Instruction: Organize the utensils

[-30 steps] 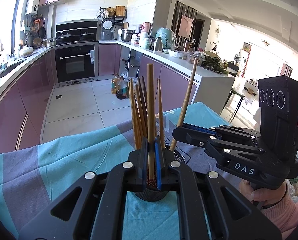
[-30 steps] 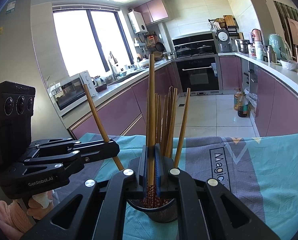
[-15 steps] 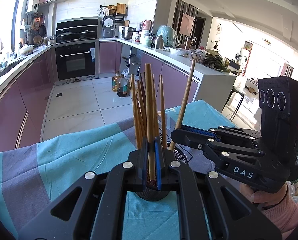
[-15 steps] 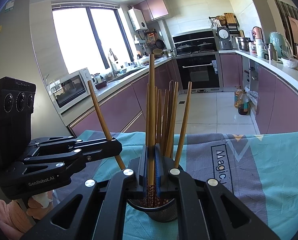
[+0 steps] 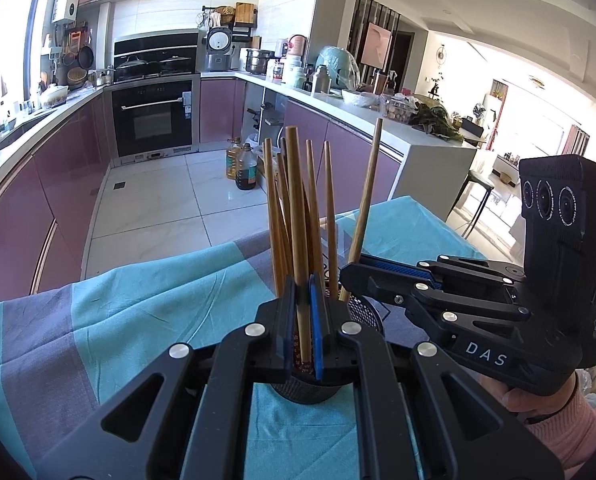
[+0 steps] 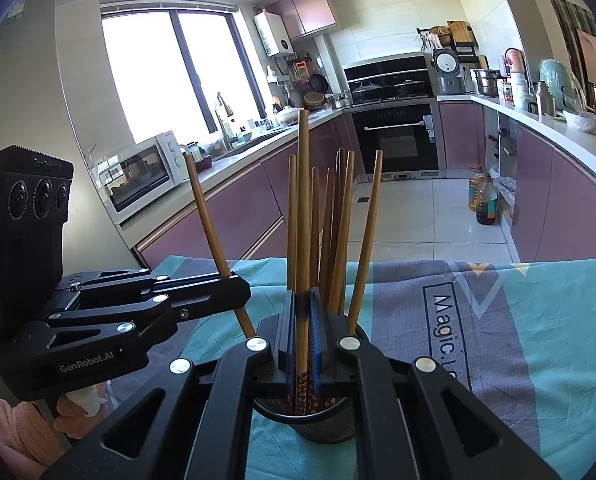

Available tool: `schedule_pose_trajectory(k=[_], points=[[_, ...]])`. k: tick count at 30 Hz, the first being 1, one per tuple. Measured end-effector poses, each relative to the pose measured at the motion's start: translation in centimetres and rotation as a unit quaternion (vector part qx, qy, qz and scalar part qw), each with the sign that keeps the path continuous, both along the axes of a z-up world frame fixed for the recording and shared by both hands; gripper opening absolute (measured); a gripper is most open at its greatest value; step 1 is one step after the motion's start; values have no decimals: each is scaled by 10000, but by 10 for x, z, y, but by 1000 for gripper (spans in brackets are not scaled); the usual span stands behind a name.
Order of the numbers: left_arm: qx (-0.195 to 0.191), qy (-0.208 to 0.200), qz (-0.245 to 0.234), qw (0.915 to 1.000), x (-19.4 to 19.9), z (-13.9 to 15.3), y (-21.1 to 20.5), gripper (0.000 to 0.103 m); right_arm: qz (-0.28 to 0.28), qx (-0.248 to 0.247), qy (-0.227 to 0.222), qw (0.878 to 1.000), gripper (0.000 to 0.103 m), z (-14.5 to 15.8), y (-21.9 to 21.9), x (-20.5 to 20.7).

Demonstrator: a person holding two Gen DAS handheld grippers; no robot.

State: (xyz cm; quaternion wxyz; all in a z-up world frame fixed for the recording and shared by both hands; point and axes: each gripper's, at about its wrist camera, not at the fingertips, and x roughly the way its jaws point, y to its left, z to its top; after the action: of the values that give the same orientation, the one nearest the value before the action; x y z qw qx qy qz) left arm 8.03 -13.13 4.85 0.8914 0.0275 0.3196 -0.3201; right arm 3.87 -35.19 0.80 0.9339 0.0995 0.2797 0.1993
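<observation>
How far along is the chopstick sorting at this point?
Mostly done: a bundle of chopsticks already stands in the mesh holder. In hand: the left gripper and the right gripper each clamp one chopstick over the holder. Left: releasing both. No loose chopsticks show on the cloth.

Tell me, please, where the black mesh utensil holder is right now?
In both wrist views the black mesh utensil holder stands low and central on the teal-and-grey tablecloth, full of wooden chopsticks.

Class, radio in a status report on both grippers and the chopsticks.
Left gripper shut on one wooden chopstick. Right gripper likewise. Both tips in black mesh holder. Nothing in the way.
</observation>
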Motion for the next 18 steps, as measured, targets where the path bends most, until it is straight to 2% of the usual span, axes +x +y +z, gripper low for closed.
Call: schedule_pose_trajectory(k=[18], points=[[41,94,77,9999,11,-2,-3,8,-17,-1,57,10000,6,-2,1,5]])
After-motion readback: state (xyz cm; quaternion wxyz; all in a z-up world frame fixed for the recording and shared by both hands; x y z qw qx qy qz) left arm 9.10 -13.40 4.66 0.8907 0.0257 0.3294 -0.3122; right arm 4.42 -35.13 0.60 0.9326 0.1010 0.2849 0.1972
